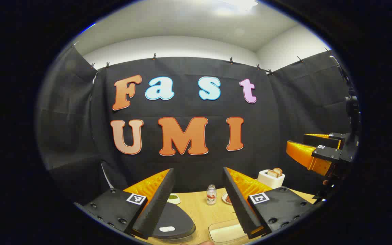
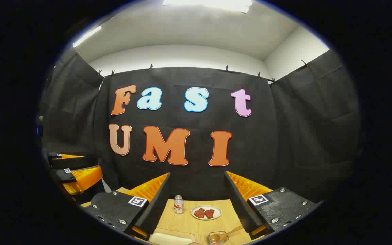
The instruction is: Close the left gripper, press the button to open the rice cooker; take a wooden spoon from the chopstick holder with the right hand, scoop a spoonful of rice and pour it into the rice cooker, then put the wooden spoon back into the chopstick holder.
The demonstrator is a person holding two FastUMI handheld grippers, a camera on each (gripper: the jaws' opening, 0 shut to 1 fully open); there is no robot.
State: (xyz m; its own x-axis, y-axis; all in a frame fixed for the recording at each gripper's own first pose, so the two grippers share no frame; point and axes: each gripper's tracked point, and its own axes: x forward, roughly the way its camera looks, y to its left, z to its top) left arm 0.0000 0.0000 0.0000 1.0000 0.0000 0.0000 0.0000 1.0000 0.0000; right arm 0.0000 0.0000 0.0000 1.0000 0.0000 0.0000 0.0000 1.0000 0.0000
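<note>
I get bright, even light from a ceiling panel (image 2: 209,4) overhead, blown out to white glare in both views. The dark cloth wall soaks up light. Fisheye bending curves everything near the edges; the counter (image 2: 189,223) reads sharp, shadows soft.

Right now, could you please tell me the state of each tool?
Left tool: open, holding nothing, above the rice cooker.
Right tool: open, holding nothing; the wooden spoon lies untouched below it.
</note>
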